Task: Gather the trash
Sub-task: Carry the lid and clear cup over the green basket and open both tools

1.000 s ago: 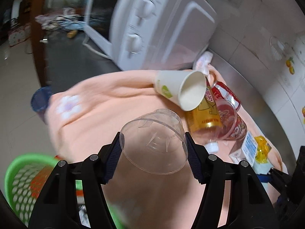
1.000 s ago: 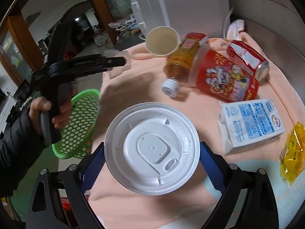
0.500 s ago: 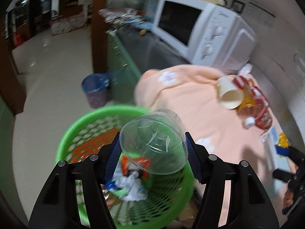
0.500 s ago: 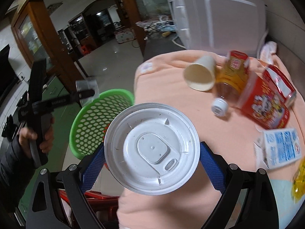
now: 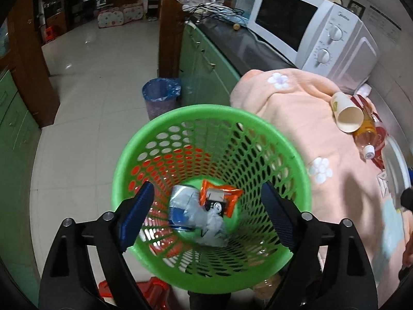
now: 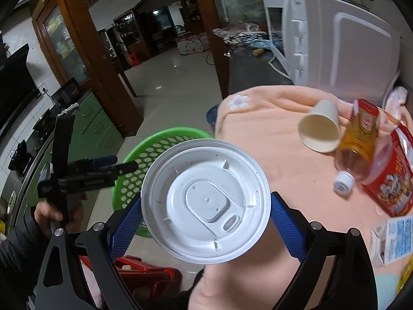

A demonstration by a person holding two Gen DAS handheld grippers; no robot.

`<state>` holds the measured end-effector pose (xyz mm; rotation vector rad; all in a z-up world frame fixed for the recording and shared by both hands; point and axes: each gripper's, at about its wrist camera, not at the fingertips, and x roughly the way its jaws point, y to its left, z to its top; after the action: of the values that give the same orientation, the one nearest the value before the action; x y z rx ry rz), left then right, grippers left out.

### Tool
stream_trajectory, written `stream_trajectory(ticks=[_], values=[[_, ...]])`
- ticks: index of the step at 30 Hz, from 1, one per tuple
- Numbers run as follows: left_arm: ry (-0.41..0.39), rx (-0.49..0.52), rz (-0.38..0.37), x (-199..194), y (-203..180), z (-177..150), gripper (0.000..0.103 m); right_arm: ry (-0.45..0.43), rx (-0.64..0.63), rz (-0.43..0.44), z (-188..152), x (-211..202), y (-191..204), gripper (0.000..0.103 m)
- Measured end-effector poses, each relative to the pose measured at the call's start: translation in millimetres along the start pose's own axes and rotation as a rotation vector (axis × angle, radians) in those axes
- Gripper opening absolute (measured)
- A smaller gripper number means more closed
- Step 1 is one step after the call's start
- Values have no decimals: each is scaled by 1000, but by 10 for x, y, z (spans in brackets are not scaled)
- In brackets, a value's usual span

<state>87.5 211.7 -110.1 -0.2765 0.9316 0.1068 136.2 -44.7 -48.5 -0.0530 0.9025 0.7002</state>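
the left gripper (image 5: 205,214) hangs over the round green plastic basket (image 5: 180,118), its fingers just opened wide, nothing between them. the right gripper (image 6: 206,217) fingers hold a round white plastic lid (image 6: 205,201).

A white microwave (image 5: 317,31) stands on the dark counter (image 5: 232,41), beside a peach cloth (image 5: 296,118).
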Motion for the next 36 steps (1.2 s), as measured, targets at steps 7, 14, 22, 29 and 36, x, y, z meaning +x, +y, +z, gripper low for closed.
stream_trajectory(ticks=[7, 14, 22, 29, 36], values=[[-26, -52, 33, -153, 186, -67, 89, 11, -22, 27, 178, 244, 158, 91], [-59, -104, 68, -331, 381, -71, 91, 25, 15, 75, 292, 491, 245, 91], [-85, -151, 84, -455, 526, -49, 94, 42, 53, 120, 372, 663, 327, 92], [-86, -156, 83, -483, 535, -57, 96, 50, 58, 138, 382, 746, 371, 95], [-81, -158, 79, -476, 510, -56, 97, 44, 57, 133, 336, 704, 354, 96]])
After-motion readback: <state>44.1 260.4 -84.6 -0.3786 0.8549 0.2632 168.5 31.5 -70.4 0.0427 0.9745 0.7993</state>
